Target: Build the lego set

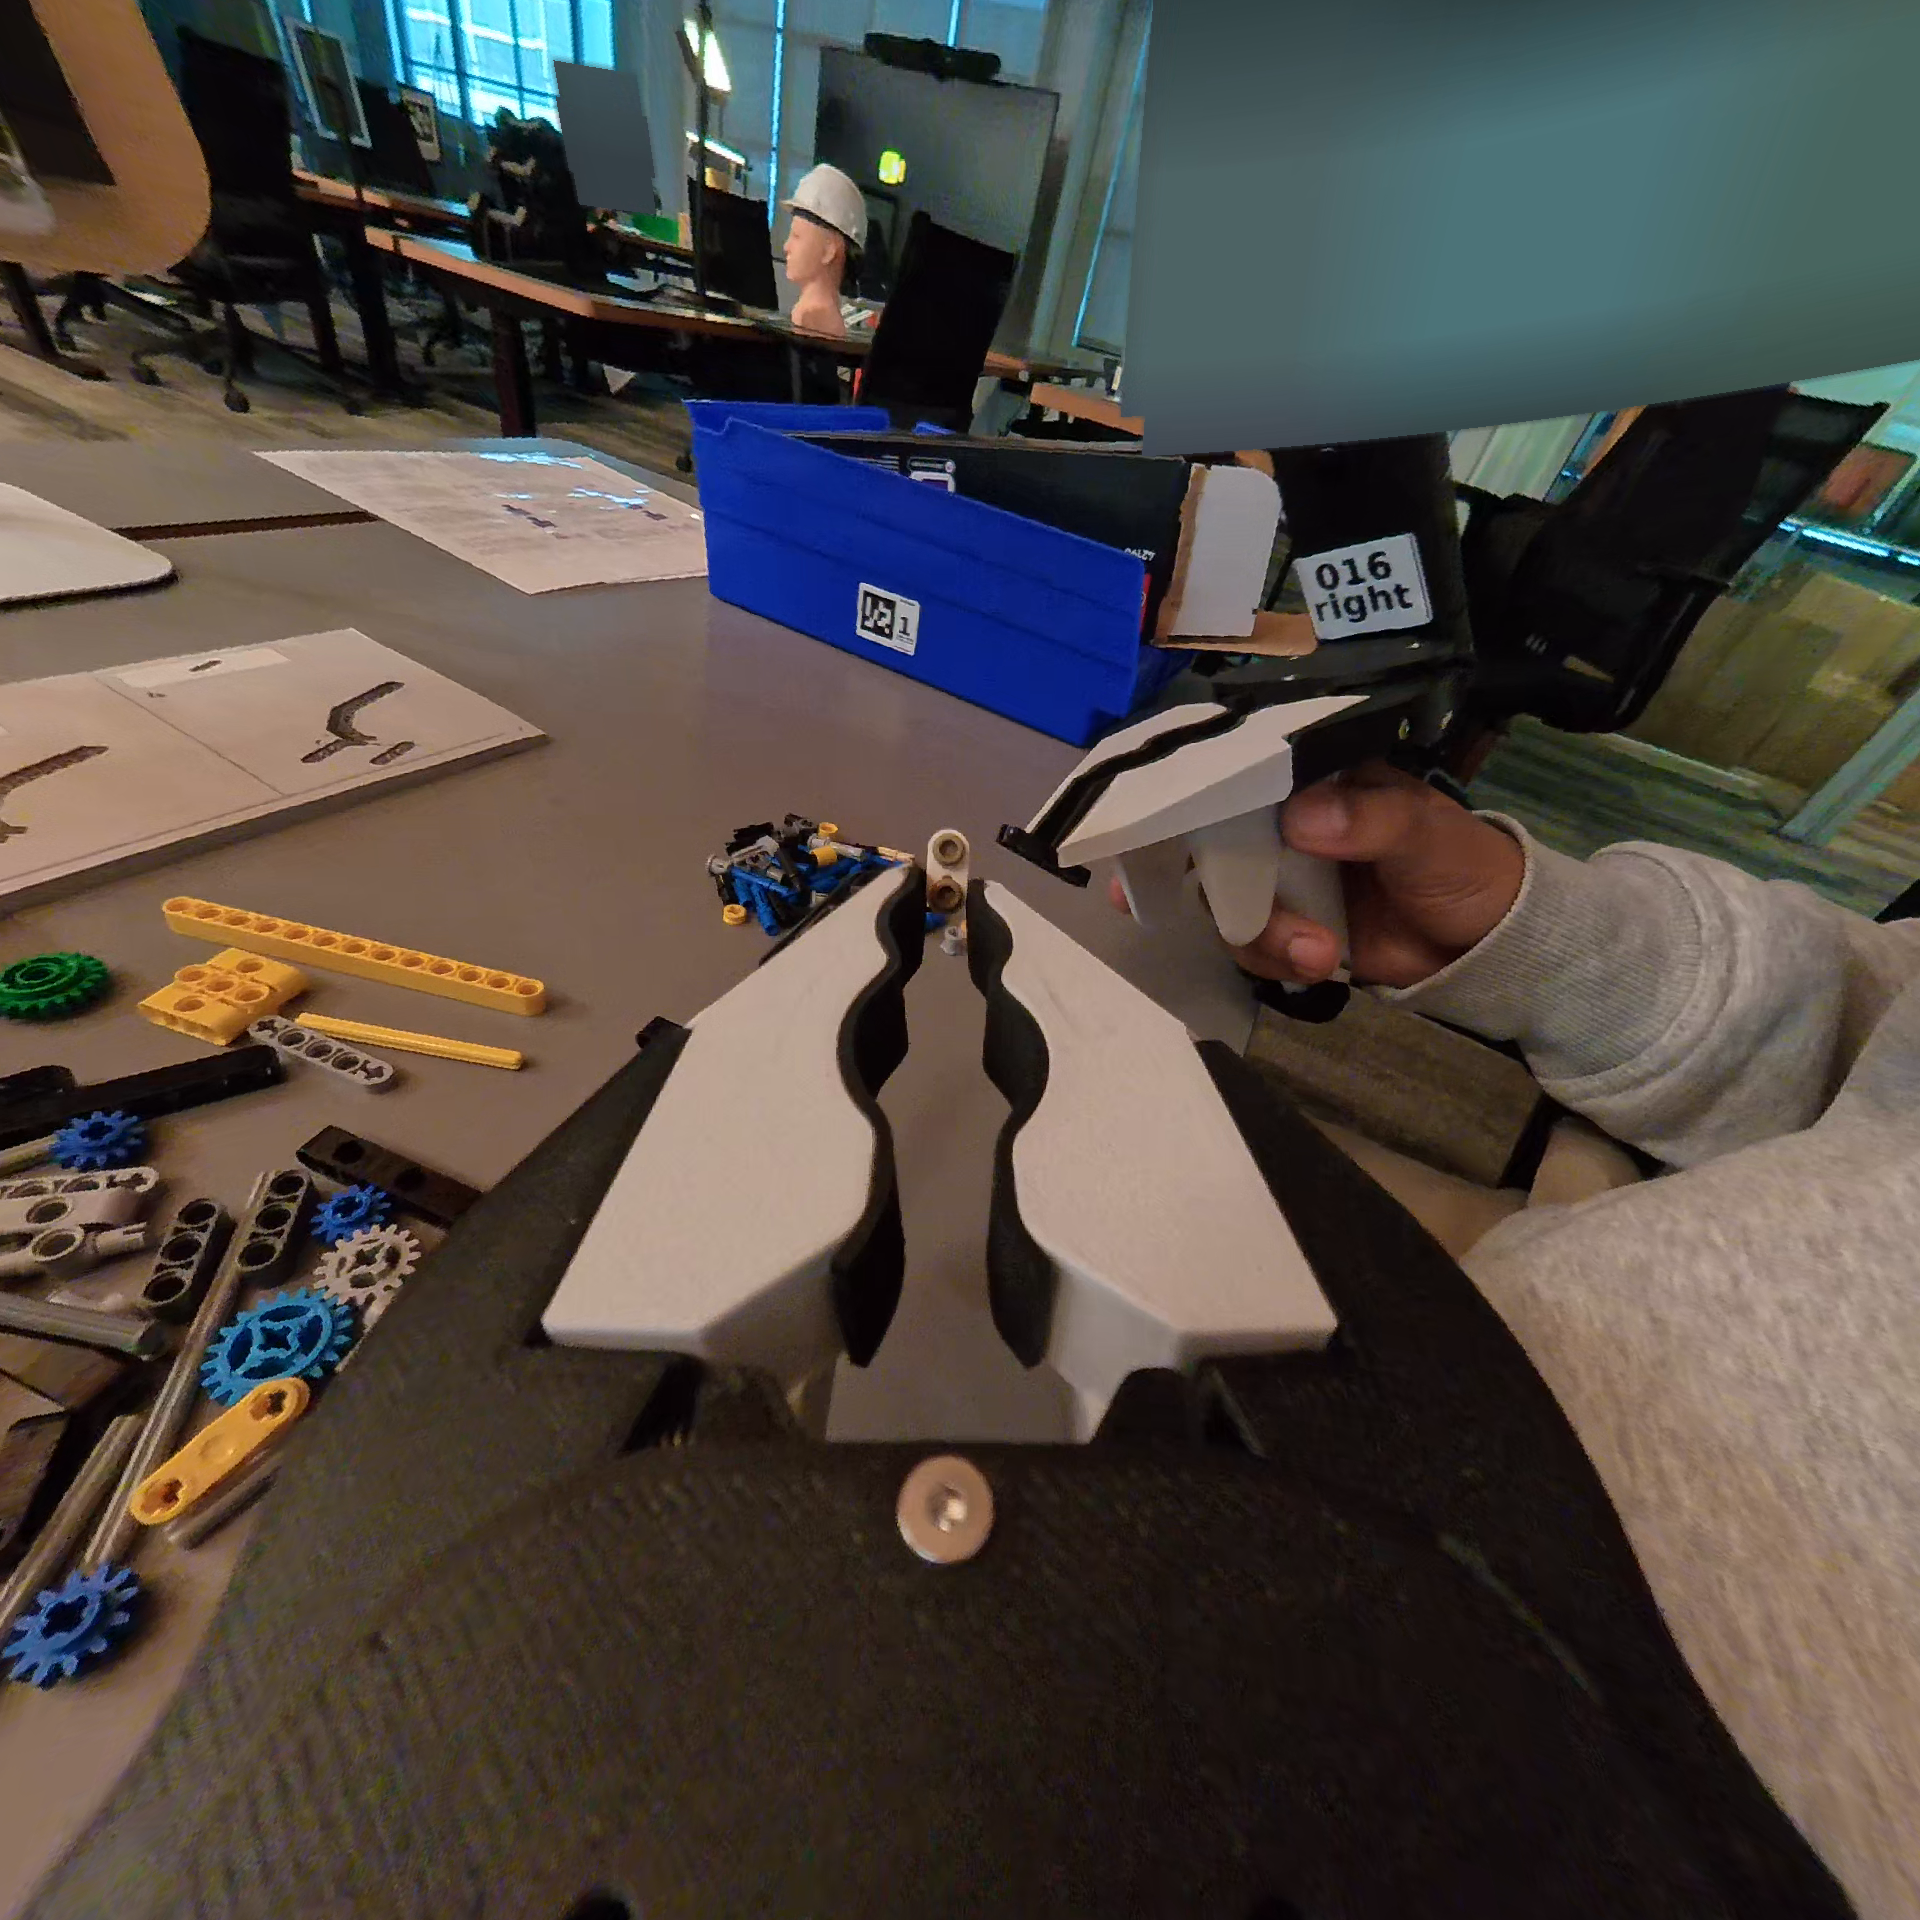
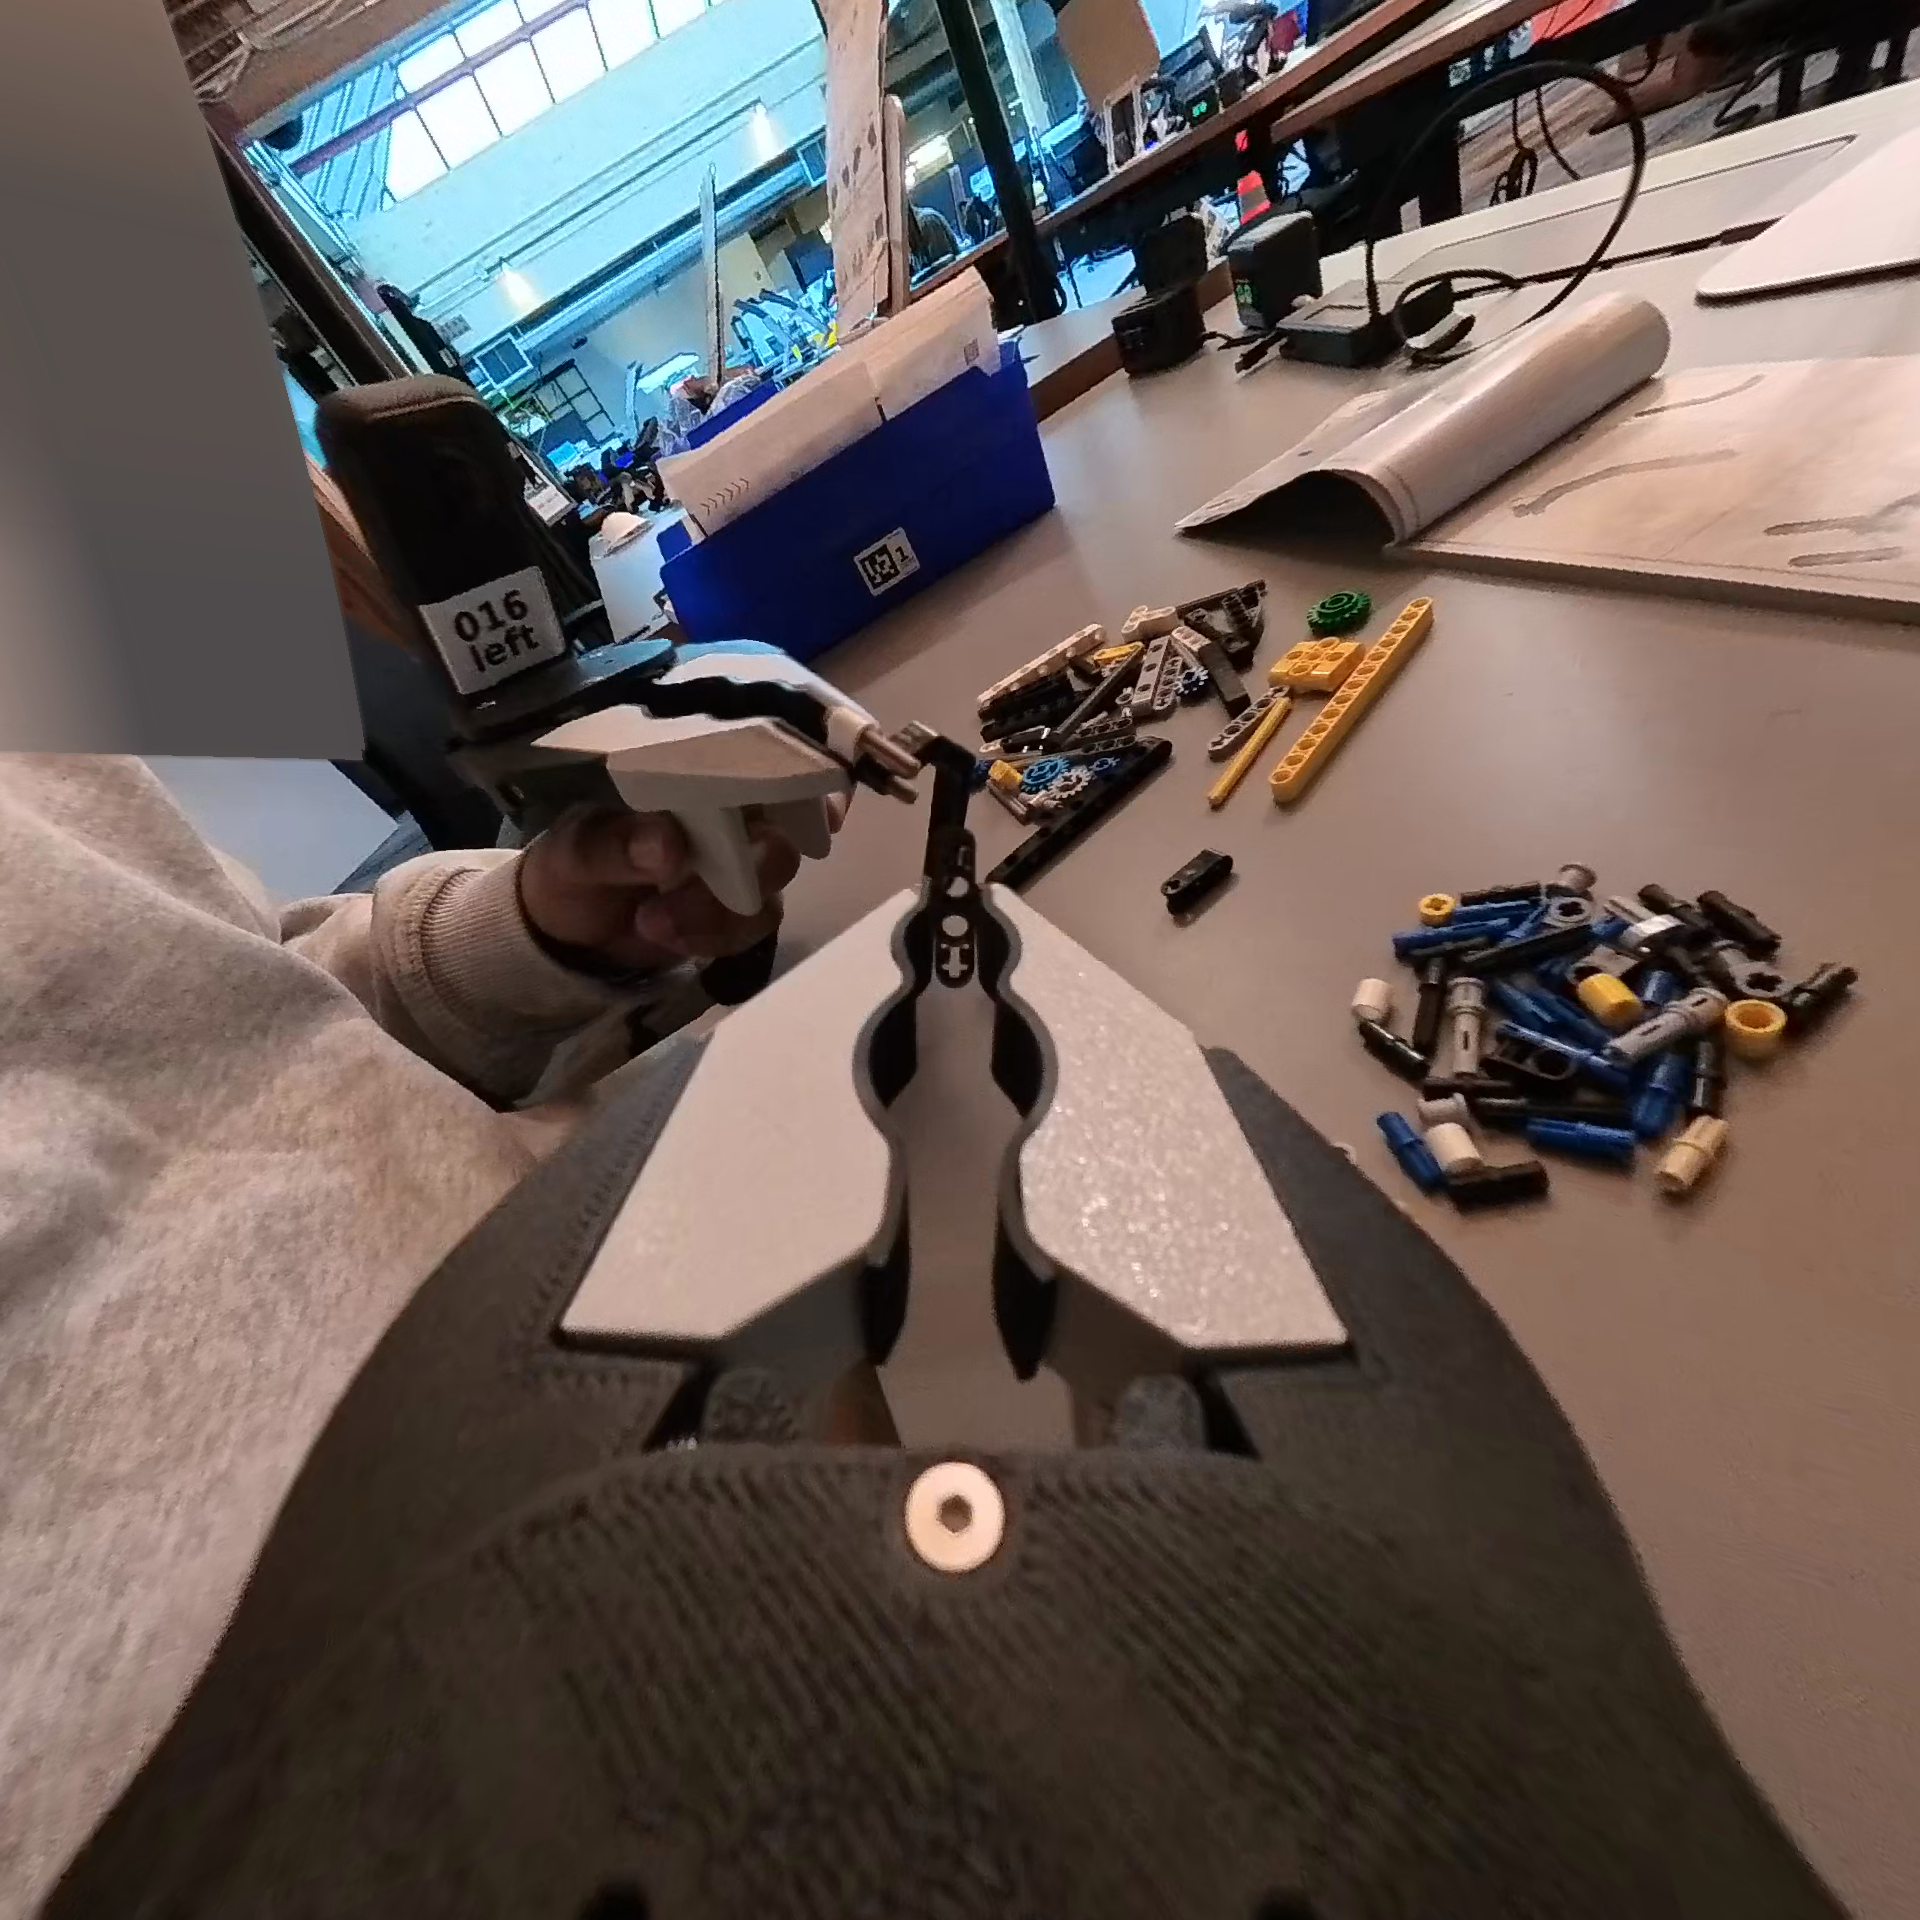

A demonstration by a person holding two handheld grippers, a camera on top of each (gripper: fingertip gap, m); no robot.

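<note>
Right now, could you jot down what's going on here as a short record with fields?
Left claw: shut on a small tan connector
Right claw: shut on a black bent beam
Contact: in the right wrist view the tan connector meets the beam's upper end
Loose pins: blue, black, yellow pile on the grey table
Beams and gears: scattered farther back
Booklet: open, beyond the parts
Blue bin: at the table's far edge

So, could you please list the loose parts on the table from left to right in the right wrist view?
Mixed beam and gear pile → green gear → long yellow beam → pile of blue and black pins.
</note>
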